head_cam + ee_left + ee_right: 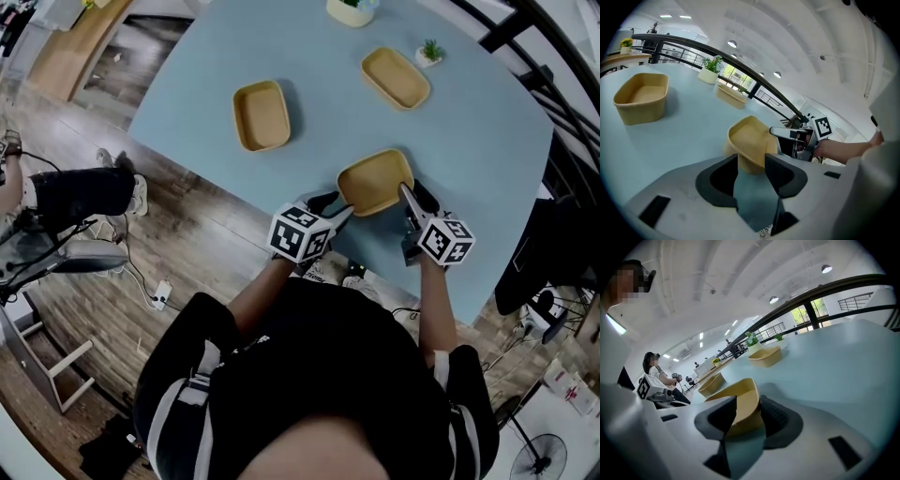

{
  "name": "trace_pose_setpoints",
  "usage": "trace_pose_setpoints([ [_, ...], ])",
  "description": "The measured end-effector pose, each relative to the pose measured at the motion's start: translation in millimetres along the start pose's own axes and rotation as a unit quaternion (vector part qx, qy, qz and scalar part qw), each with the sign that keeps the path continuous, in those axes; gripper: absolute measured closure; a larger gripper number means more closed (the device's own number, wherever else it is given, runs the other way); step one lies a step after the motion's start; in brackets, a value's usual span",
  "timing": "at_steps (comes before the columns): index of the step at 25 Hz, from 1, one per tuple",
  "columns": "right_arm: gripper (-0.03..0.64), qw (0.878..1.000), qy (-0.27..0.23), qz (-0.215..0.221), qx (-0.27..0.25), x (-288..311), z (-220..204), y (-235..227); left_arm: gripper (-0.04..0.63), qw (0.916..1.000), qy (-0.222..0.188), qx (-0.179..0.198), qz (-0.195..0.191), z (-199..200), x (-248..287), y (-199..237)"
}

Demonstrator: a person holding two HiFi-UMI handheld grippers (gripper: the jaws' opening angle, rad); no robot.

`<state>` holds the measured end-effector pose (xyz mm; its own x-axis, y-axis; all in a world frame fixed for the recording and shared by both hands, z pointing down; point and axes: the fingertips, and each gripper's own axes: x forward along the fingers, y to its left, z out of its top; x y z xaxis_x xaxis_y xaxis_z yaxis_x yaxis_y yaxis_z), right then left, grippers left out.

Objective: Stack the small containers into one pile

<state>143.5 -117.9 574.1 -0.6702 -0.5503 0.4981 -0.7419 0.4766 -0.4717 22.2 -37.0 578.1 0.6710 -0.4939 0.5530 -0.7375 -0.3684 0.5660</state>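
Observation:
Three tan containers are on the pale blue table [469, 122]. The nearest container [375, 181] sits by the front edge, tilted, held from both sides. My left gripper [339, 214] is shut on its left corner [750, 143], which fills the gap between the jaws. My right gripper [405, 197] is shut on its right wall [743, 404], one jaw inside the rim and one outside. A second container [261, 114] lies to the far left [642, 96]. The third container [396, 77] lies at the far right [765, 356].
A small potted plant [429, 52] and a pale planter [352, 9] stand at the table's far side. The table's front edge runs just under both grippers. A seated person's legs [80, 192] are on the wooden floor at left. A fan [536, 457] stands at bottom right.

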Motion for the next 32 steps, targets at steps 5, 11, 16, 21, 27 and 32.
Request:
trace_pose_setpoints([
  [5, 0.453, 1.0, -0.006, -0.008, 0.01, 1, -2, 5, 0.437, 0.9998, 0.0, 0.014, -0.016, 10, -1, 0],
  [11, 0.454, 0.999, -0.025, -0.016, 0.025, -5, 2, 17, 0.437, 0.9993, -0.01, 0.028, -0.024, 26, -10, 5],
  [16, 0.454, 0.998, -0.044, -0.026, 0.033, -11, 11, 27, 0.437, 0.9981, -0.018, 0.047, -0.034, 42, -18, 6],
  [21, 0.454, 0.997, -0.065, -0.036, 0.038, -11, 22, 40, 0.436, 0.9963, -0.02, 0.07, -0.046, 60, -27, 12],
  [27, 0.454, 0.994, -0.084, -0.045, 0.049, -8, 27, 53, 0.437, 0.9944, -0.022, 0.087, -0.056, 77, -34, 23],
  [32, 0.454, 0.992, -0.102, -0.055, 0.056, -3, 33, 63, 0.437, 0.9924, -0.023, 0.101, -0.065, 92, -39, 31],
])
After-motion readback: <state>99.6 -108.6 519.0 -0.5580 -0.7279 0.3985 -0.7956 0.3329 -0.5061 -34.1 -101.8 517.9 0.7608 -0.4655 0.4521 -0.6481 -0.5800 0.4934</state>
